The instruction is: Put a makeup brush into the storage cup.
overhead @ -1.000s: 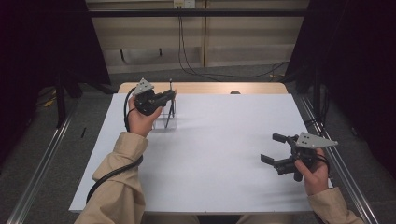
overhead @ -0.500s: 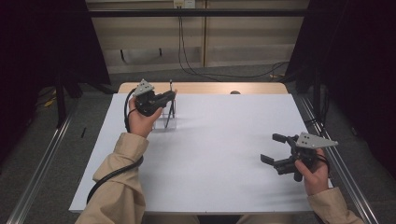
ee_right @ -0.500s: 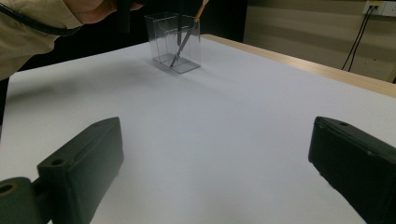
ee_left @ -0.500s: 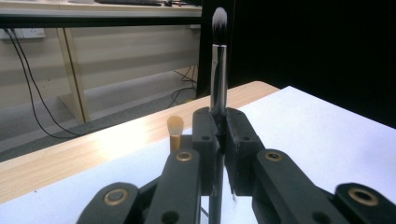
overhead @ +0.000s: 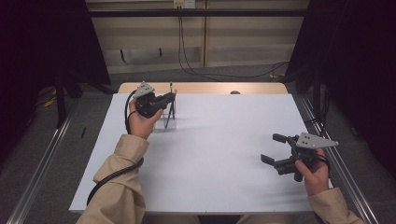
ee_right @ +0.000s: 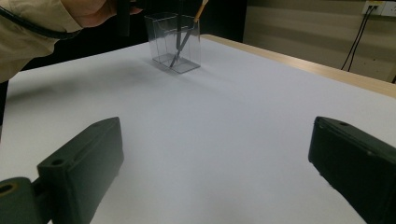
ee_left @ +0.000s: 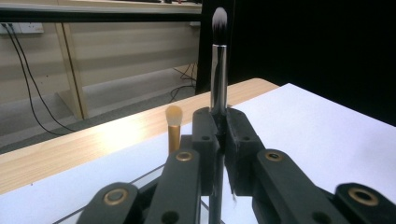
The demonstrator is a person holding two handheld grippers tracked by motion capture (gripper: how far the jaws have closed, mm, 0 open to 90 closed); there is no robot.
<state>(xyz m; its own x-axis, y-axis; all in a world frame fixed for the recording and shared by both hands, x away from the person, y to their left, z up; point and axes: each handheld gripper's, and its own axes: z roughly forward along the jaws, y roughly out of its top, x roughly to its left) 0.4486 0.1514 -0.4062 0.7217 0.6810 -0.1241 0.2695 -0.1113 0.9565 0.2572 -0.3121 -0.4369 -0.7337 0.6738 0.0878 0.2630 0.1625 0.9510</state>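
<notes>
Evidently to stand it upright in the clear holder (ee_right: 175, 42) at the bench's far left, the left gripper (ee_left: 219, 135) clamps the silver brush (ee_left: 218, 74), while the right gripper (overhead: 279, 150) waits open.

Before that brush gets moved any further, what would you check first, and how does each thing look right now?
1. Left gripper shut on the silver-handled brush: ok.
2. Brush upright in the jaws: ok.
3. Brush tip free of the clear holder: cannot tell.
4. Gold-handled brush apart from the held one: ok.
5. Right gripper open, resting away from the holder: ok.
6. White table sheet bare between the two grippers: ok.
</notes>
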